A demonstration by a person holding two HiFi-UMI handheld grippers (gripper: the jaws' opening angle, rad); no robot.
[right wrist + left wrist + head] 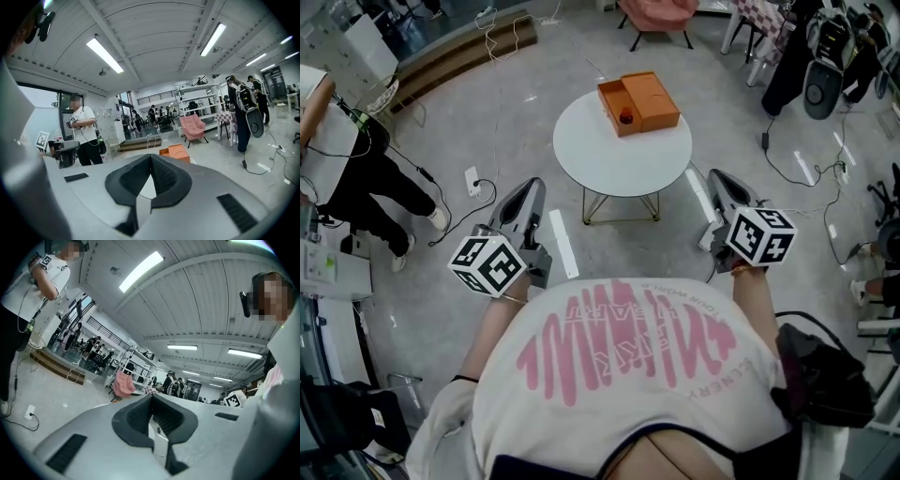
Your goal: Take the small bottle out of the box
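Jaws clenched empty, left gripper [531, 188] and right gripper [718, 178] hover well short of the orange box [641, 101] on the table [619, 161].

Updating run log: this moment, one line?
left gripper: shut, empty | right gripper: shut, empty | small bottle: in box | box: on table

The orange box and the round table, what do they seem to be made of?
The orange box looks like matte cardboard or thin board: flat faces, crisp edges, no shine. The round table has a smooth, even white top, perhaps painted or laminated; its core cannot be told.
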